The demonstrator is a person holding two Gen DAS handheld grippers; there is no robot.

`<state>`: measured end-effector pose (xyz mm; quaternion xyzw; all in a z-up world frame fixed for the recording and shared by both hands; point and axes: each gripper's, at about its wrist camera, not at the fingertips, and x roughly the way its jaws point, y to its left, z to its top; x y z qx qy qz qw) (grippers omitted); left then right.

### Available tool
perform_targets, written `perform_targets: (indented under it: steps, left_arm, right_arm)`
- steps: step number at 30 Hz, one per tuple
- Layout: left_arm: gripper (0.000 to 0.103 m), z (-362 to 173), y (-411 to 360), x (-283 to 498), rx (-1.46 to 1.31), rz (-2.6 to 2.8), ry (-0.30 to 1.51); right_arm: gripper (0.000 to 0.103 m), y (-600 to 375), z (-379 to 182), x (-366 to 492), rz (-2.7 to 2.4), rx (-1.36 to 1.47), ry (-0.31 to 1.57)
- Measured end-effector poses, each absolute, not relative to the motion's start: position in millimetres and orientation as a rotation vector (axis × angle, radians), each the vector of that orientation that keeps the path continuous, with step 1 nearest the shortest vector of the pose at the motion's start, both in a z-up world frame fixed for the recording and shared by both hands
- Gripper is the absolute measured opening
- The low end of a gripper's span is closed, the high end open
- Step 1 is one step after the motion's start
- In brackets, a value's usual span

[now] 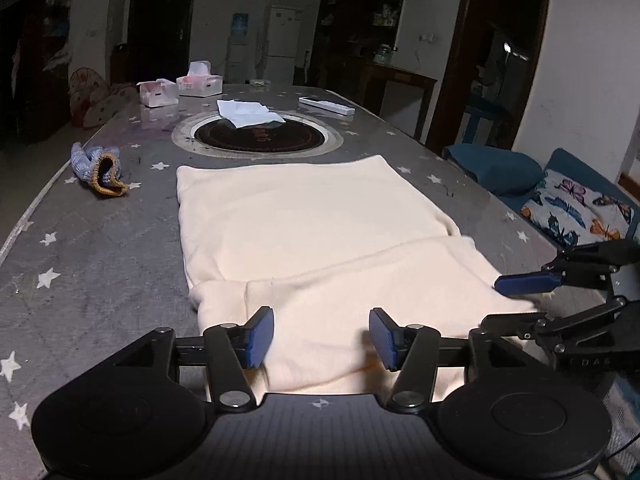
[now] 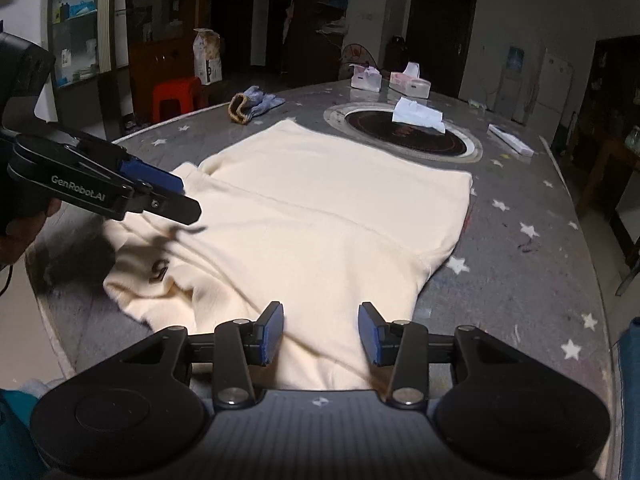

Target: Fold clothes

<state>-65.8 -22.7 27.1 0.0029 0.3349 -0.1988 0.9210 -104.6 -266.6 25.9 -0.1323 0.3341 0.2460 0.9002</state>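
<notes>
Left gripper (image 1: 322, 338): black linkage arms, silver pivot screws, blue pads; ribbed grey plate with a small cross mark at lower centre. Right gripper (image 2: 321, 334): same build. White "GenRobot.AI" lettering on the black arm at left of the right wrist view.

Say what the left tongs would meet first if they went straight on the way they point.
Most likely the cream garment: the left tongs stand open and tilted down right over its near edge, nothing between the pads. Depth is hard to judge.
</notes>
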Motion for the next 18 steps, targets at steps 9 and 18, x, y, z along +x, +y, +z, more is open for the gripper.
perform_targets:
  steps: [9,18]
  left_arm:
    - [0.058,38.0,-16.4,-103.8,0.142,-0.446,0.657]
    - [0.061,31.5,-24.1,-144.4,0.399,-0.517,0.595]
  right_arm:
    - [0.052,-273.7,37.8,-117.5,0.527,-0.301,0.672]
    - [0.056,-277.2,40.1,-137.6,0.579,-0.407,0.677]
